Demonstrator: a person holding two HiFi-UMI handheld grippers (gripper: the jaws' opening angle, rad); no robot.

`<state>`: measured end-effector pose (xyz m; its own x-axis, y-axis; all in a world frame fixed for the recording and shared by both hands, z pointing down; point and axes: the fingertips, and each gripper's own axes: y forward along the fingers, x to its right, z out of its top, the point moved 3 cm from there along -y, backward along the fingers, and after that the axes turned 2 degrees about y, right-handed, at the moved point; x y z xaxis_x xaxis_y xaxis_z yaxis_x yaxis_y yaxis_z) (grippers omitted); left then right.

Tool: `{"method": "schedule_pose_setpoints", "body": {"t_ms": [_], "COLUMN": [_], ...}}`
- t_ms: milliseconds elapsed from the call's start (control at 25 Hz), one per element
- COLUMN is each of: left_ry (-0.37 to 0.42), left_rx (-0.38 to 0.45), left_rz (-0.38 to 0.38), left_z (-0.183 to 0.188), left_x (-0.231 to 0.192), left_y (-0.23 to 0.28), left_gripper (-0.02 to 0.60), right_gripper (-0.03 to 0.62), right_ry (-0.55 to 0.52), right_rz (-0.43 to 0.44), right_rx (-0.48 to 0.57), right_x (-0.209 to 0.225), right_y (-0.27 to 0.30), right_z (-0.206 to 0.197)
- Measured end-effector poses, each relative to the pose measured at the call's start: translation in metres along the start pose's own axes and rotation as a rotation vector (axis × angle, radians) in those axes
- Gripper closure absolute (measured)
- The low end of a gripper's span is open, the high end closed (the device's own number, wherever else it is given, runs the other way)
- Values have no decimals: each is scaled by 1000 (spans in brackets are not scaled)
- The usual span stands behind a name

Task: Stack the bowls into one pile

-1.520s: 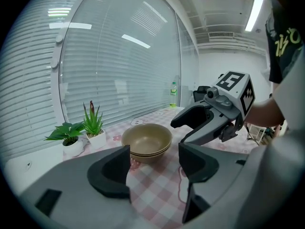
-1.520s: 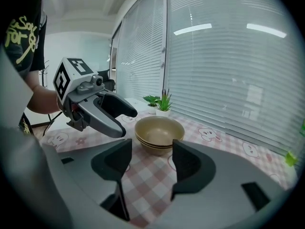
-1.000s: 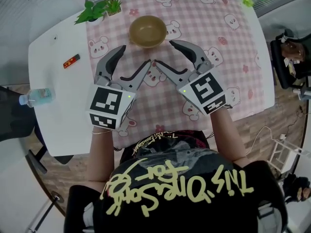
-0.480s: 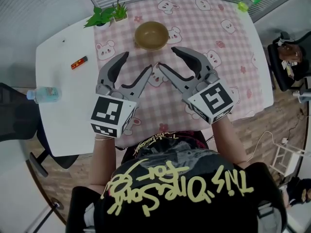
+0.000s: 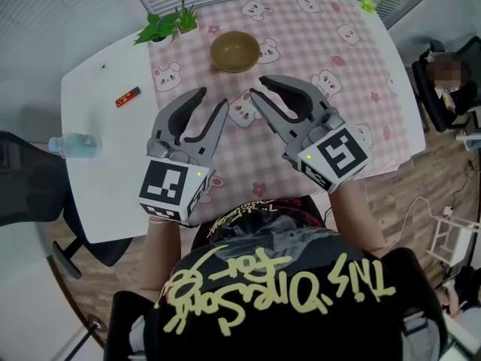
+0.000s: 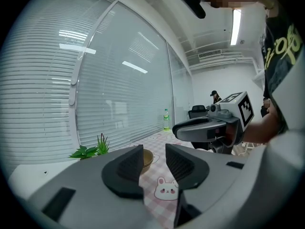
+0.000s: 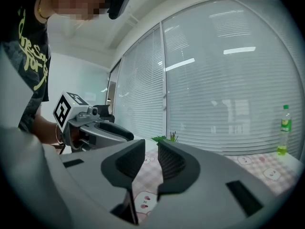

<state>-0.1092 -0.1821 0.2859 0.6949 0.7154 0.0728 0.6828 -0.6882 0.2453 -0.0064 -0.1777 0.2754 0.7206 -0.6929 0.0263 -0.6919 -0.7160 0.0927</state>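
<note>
LIGHT: I read bright, even illumination from a ceiling strip lamp (image 6: 236, 26) and pale light through the blinds (image 6: 43, 104) | SHADOWS: soft and faint on the counter (image 5: 98, 179) | GLARE: lamp reflections (image 7: 238, 50) streak the window | DISTORTION: strong fisheye, with black vignette corners in both gripper views | FOCUS: head view sharp throughout.

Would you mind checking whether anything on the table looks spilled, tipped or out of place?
Nothing stands out. The bowl sits upright on the checked cloth, the small plant stands by its far left corner, and no spill shows on the table.
</note>
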Motion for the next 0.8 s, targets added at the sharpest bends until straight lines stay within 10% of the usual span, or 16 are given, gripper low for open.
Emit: {"method": "schedule_pose_setpoints", "body": {"t_ms": [800], "left_ry": [7], "left_rx": [85], "left_rz": [-3], "left_z": [17], "left_x": [15], "left_y": [-14], "left_gripper": [588], "right_gripper": [591], "right_ry": [-24], "right_rz": [20], "right_rx": [71], "right_x": [-14], "right_y": [-24], "right_z": [4]}}
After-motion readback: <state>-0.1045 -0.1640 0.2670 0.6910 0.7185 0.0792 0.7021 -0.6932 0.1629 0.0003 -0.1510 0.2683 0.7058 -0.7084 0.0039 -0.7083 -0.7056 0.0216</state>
